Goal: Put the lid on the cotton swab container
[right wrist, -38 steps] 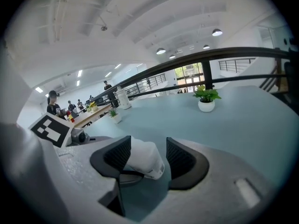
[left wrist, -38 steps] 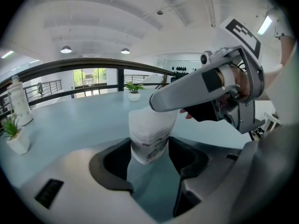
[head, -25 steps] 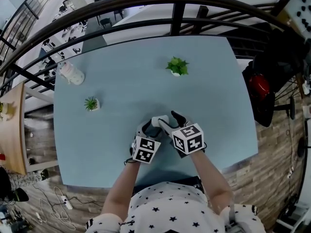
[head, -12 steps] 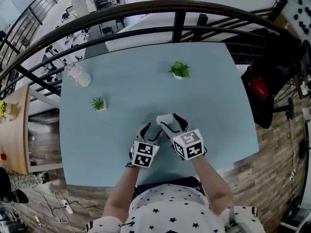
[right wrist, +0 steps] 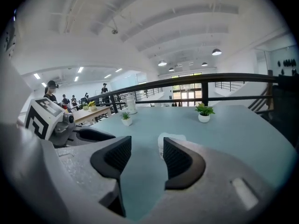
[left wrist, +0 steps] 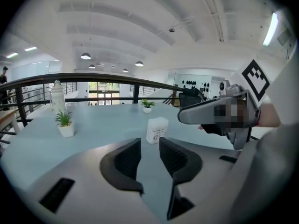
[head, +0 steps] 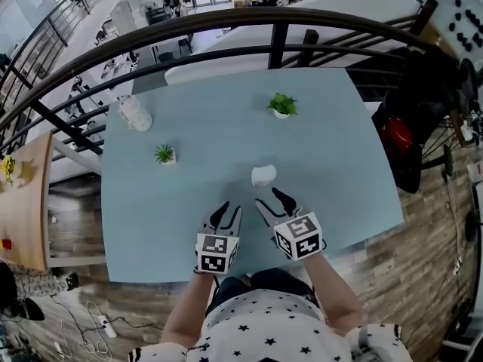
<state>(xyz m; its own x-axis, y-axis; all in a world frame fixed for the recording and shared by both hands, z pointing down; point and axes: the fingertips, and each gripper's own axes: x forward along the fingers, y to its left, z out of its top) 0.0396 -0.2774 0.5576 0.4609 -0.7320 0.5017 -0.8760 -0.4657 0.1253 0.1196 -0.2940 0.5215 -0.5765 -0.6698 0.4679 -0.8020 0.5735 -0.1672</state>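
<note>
1. Since the earlier frames, both grippers have pulled back from the cotton swab container (head: 263, 176) toward the person. They were crowded right on it before; now it stands alone on the table (head: 189, 81).
2. Left gripper (left wrist: 149, 147): the jaws have just been closing and now sit partly open with a narrow gap. Nothing is between the pads, only table surface. The container shows beyond the tips, well apart from them.
3. Right gripper (right wrist: 146, 148): the jaws have closed slightly but are still wide. It holds nothing. In the right gripper view the container shows past the tips, partly hidden behind the right-hand jaw, and no pad is on it.
4. In the head view the two grippers sit side by side near the table's front edge, tips pointing at the container.
5. The container is upright, roughly mid-table. It sits ahead of the right gripper, between it and the far small plant (head: 282, 105).
6. The white bottle (head: 136, 114) and the near small plant (head: 164, 154) stand far-left, out of the way.
7. Task status: no loose lid shows on the table or in either gripper. The container's top looks capped in the left gripper view, so my read is the lid is on and the placing step is done.
8. I can't confirm from here that the lid is fully seated. What's probably left is to clear the hands, or re-press the lid if it sits crooked.
</note>
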